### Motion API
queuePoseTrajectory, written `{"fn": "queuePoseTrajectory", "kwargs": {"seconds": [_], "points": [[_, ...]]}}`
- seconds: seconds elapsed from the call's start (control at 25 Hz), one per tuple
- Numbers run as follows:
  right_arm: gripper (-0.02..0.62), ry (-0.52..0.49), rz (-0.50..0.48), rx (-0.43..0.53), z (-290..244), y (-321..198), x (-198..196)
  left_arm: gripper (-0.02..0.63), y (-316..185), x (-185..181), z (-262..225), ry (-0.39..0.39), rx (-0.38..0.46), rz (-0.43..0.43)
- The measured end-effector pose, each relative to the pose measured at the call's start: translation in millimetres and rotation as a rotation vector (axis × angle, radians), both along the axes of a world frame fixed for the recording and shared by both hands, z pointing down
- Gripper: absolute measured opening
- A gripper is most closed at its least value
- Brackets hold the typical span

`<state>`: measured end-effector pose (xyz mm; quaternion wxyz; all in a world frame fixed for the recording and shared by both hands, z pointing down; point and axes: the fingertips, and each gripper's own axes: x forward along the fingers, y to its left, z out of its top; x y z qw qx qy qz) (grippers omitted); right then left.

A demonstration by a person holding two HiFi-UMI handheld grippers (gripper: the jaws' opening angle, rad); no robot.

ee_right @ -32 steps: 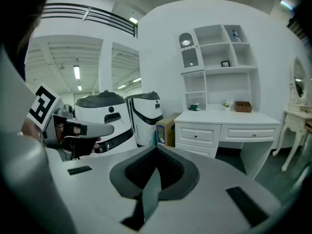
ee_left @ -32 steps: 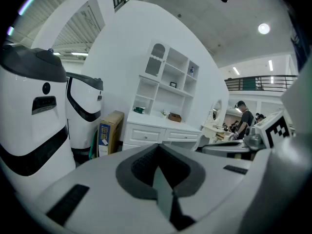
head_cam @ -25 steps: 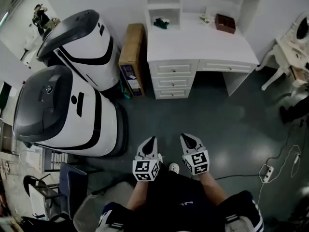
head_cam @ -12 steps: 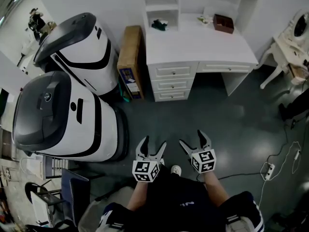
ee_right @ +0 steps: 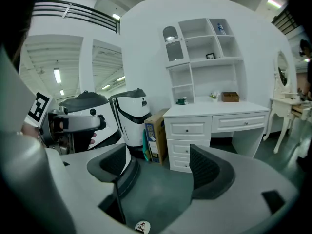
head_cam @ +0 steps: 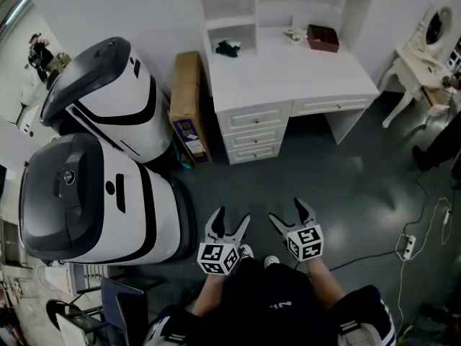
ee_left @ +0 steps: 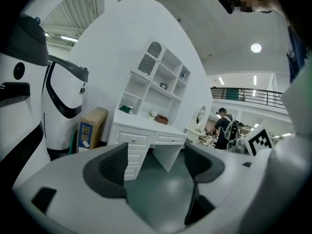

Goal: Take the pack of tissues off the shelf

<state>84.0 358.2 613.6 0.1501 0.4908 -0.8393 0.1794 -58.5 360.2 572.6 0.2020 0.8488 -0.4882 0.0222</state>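
L tool [head_cam: 232,216] and R tool [head_cam: 287,211] are held side by side, low in front of the person and above the dark floor [head_cam: 346,186]. Both aim toward the counter [head_cam: 302,74]. The jaws of both tools stand wide apart. They have just been opening, and nothing is btw. them; only floor and far furniture show through the gaps. The two tools do not touch each other. Just under them are the person's shoes [head_cam: 245,251].

Well ahead stands the white counter, w/ three drawers at its left side and one drawer at right. On its back part sits the white shelf [head_cam: 257,9] w/ several cubbies. The tissue pack [head_cam: 229,47], green, lies in the low left cubby on the counter top, well apart from both tools. To the right of it, on the open top, are a small pale thing [head_cam: 292,34] and then a brown box [head_cam: 323,37].

Just beside the counter's left end stands a tall carton [head_cam: 186,99]. Further left are two big white-and-black machines [head_cam: 108,99]. At far right is a white dressing table [head_cam: 425,45] w/ a mirror. A cable w/ power strip [head_cam: 408,245] lies on the floor.
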Motion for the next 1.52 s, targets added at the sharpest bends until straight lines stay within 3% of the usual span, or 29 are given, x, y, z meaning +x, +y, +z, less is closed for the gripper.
{"fn": "queuePoseTrajectory", "kwargs": {"seconds": [0.2, 0.4, 0.64, 1.16, 1.52], "points": [[0.414, 0.029, -0.002, 0.004, 3.9, -6.3, -18.2, 0.345, -21.0, -14.5, 3.7, -0.048, 0.016, 0.034], [0.416, 0.035, -0.03, -0.029, 14.2, -12.7, -27.8, 0.345, -32.8, -21.7, 6.9, -0.046, 0.01, 0.018], [0.416, 0.007, -0.083, -0.001, 12.8, -62.4, -36.6, 0.344, -75.7, -14.2, 4.8, -0.083, 0.032, 0.01], [0.407, -0.003, -0.202, 0.009, 3.9, -225.6, 8.0, 0.345, -199.5, 32.8, 5.2, -0.101, -0.014, -0.125], [0.403, 0.013, -0.253, 0.002, 8.4, -283.0, 45.9, 0.344, -252.9, 72.4, 14.9, -0.119, -0.046, -0.185]]}}
